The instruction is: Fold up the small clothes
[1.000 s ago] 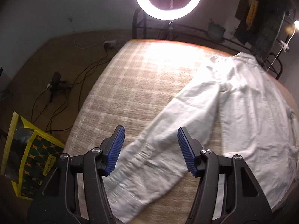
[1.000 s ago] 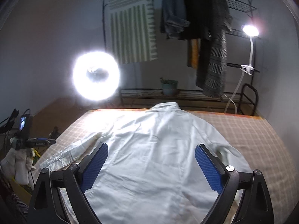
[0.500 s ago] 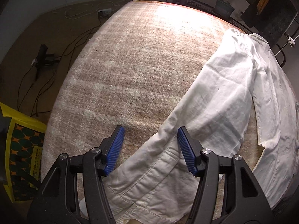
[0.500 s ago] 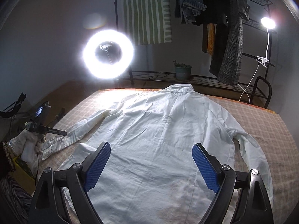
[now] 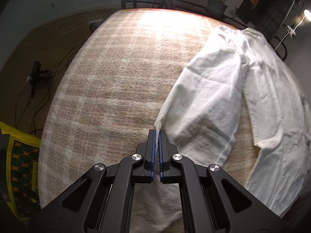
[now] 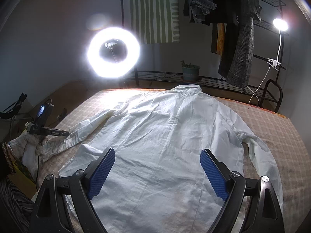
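Note:
A white long-sleeved shirt (image 6: 165, 136) lies spread flat on the checked bed cover (image 5: 116, 77), with its collar at the far end. In the left wrist view its left sleeve (image 5: 204, 101) runs toward me. My left gripper (image 5: 157, 134) is shut on that sleeve's edge, and a fold of white cloth is pinched between the blue pads. The right wrist view shows the same gripper (image 6: 67, 134) at the sleeve near the cuff. My right gripper (image 6: 157, 167) hovers open over the shirt's lower back with nothing between its fingers.
A bright ring light (image 6: 113, 52) stands beyond the bed's far edge. Behind it are a metal rack with hanging coats (image 6: 241, 38), a plant pot (image 6: 191, 71) and a clip lamp (image 6: 279, 25). A yellow bag (image 5: 17, 165) and a small tripod with cables (image 5: 37, 75) lie on the floor at left.
My left gripper came down onto the sleeve and its jaws went from open to shut on the sleeve's edge. The right gripper dipped a little over the shirt and stayed open.

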A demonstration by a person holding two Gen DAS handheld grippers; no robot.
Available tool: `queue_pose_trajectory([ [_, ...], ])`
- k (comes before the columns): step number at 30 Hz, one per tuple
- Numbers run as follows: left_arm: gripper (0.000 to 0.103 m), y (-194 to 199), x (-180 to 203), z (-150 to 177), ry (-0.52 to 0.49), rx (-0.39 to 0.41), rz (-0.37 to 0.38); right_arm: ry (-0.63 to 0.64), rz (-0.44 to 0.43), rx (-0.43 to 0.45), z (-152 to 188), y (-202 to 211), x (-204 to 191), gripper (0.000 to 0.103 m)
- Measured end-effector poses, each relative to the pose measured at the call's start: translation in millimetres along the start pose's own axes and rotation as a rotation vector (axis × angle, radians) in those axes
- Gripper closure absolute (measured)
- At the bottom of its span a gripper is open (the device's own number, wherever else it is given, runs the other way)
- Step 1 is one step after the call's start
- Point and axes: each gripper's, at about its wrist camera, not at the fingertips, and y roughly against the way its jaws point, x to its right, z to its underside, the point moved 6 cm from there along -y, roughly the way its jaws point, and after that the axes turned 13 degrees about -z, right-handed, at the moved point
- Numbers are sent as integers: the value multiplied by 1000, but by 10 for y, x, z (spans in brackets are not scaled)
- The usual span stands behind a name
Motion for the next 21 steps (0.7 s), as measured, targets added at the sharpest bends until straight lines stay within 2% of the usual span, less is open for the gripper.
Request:
queue_pose_trajectory([
  [6, 103, 440, 250, -104, 18, 95, 81, 3, 1, -1, 15, -1, -7, 12],
  [12, 103, 1002, 915, -102, -86, 210, 183, 27, 10, 6, 28, 32, -53, 12],
  [17, 103, 1198, 1619, 88, -208, 209, 270, 37, 18, 4, 37, 48, -54, 12],
  [21, 103, 1171, 2088, 342, -327, 191, 260, 29, 20, 5, 37, 72, -23, 12],
])
